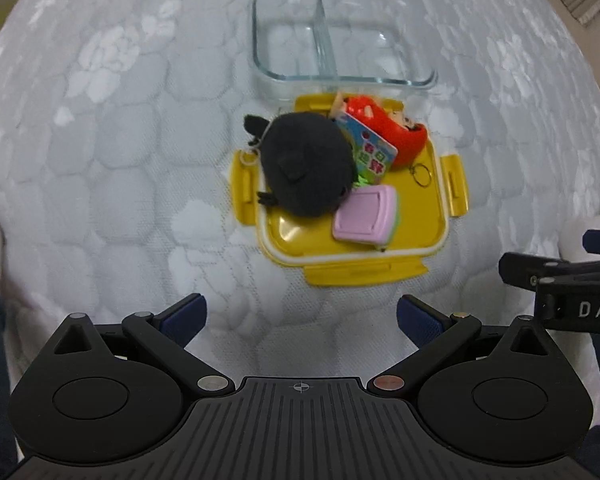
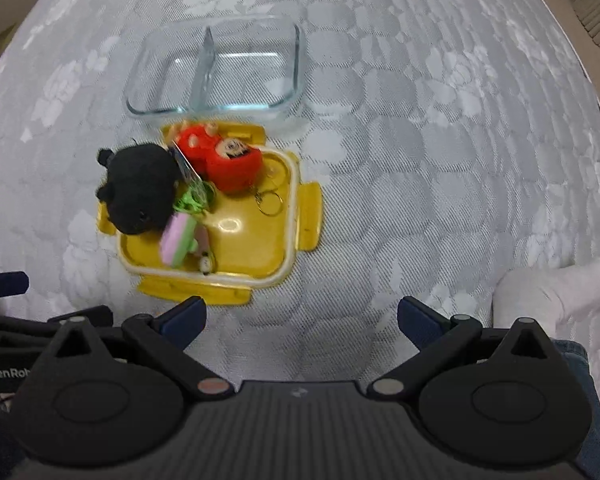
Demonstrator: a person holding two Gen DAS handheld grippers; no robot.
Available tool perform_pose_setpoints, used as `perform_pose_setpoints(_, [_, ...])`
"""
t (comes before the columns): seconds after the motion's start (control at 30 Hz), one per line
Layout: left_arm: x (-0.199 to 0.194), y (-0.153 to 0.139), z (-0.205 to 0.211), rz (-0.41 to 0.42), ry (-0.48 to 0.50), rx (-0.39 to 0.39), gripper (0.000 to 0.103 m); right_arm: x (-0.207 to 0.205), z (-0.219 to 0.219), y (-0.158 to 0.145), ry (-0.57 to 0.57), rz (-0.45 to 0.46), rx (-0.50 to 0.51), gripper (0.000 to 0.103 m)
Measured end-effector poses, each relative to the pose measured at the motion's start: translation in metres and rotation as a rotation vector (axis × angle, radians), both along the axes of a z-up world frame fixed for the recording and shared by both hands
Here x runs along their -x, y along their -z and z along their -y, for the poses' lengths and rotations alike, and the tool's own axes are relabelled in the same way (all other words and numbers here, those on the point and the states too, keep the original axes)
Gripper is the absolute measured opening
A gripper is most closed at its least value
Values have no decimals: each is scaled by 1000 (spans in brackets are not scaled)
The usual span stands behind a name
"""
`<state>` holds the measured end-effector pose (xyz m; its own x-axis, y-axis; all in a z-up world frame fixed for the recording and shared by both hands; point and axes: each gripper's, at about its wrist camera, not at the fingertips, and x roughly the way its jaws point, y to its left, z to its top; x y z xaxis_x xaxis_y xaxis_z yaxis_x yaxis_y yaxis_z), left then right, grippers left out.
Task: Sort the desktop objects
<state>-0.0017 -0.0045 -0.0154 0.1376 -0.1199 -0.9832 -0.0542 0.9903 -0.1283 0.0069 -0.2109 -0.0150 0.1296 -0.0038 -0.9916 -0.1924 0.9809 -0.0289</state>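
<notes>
left wrist view: the left gripper (image 1: 302,314) hung released, jaws wide and holding nothing, short of the yellow lid (image 1: 416,216). on that lid lay a black plush (image 1: 304,168), a red toy (image 1: 392,128), a printed card (image 1: 370,148) and a pink case (image 1: 364,216). the glass box (image 1: 260,44) just behind showed both halves bare.

right wrist view: the right gripper (image 2: 302,316) was likewise spread and carrying nothing, near the lid's front flap. as a judgement, this fit either toys awaiting sorting into the box or toys unloaded onto the lid, so no next move was settled.
</notes>
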Motion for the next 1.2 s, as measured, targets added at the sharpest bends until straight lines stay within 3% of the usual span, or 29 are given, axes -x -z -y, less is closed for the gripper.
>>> perform_pose_setpoints(0.27, [2,-5,-1,20,-8,5,103,-3,10,12,-2,-53,-13,103])
perform_pose_setpoints(0.5, [-7,1,6,27,1,9,103,-3,2,12,-14,-37,-27,103])
perform_pose_setpoints(0.7, [-1,5,-1,10,0,13,103,-4,3,14,-10,-95,-102,103])
perform_pose_setpoints(1.2, [-4,9,-5,5,-14,-7,103,-2,0,15,-17,-56,-51,103])
